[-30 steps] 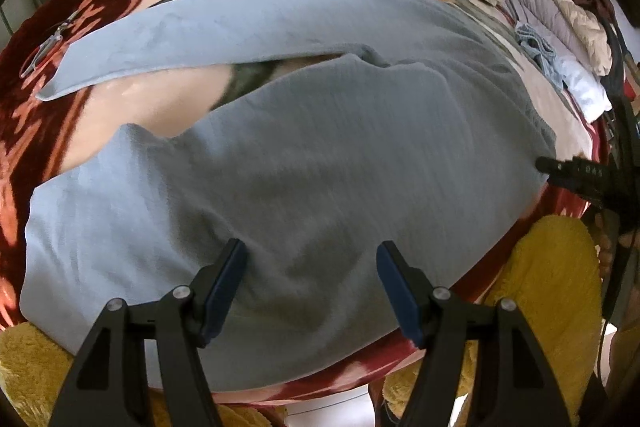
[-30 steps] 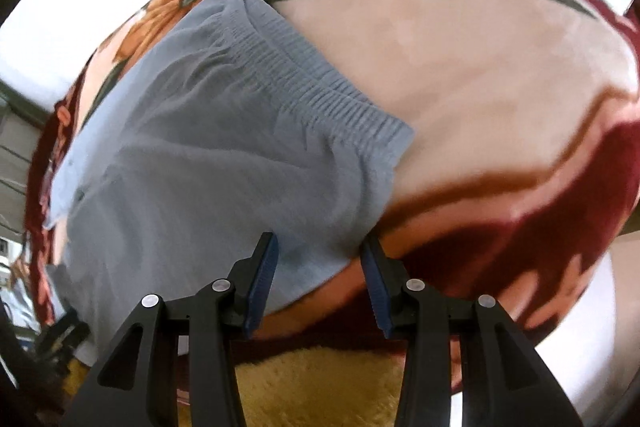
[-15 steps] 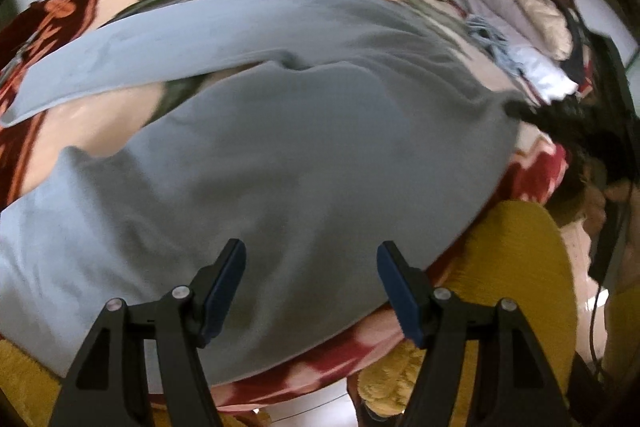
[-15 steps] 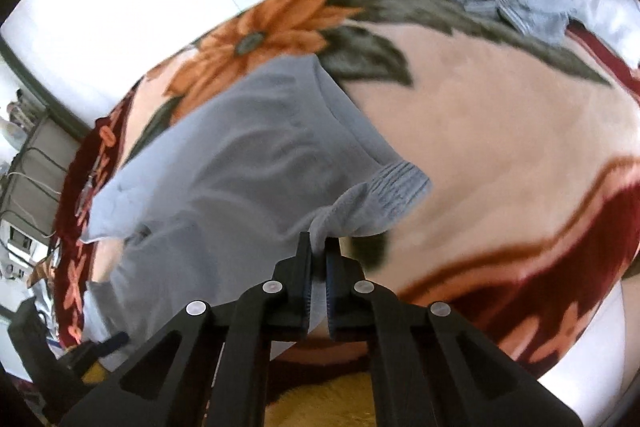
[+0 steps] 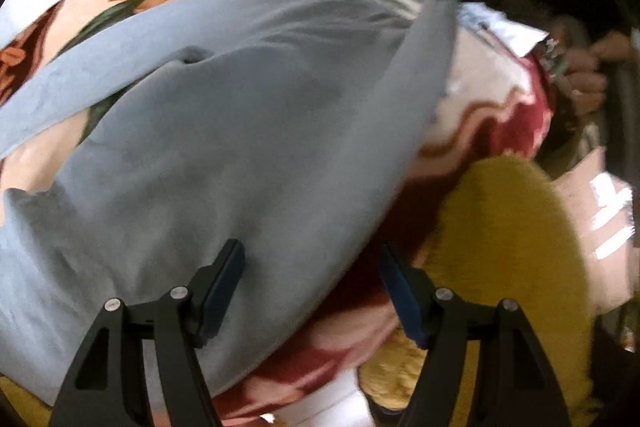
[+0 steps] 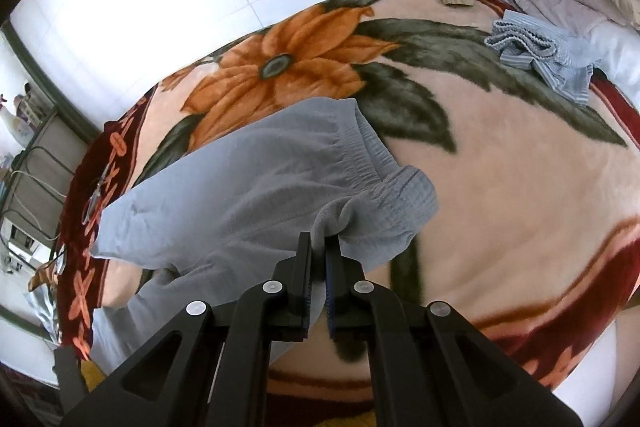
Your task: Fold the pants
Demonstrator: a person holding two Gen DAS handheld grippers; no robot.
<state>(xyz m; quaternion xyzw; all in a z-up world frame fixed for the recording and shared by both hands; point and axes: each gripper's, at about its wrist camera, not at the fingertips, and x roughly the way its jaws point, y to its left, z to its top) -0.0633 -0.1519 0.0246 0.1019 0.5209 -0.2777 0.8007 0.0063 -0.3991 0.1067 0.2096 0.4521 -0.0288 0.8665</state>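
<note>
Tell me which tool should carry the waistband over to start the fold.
Right. The right tool is already shut on the pants' waistband; the left tool is open, gripping nothing.

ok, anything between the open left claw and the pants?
Nothing visible. The left claw hangs open right over the grey pants, with no object between them. The right claw is shut on the waistband corner.

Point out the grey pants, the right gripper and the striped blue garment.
grey pants (image 6: 240, 195): right wrist view, seat fabric.
right gripper (image 6: 318, 247): right wrist view, between fingertips, shut on waistband.
striped blue garment (image 6: 540, 59): right wrist view, crumpled middle.
</note>
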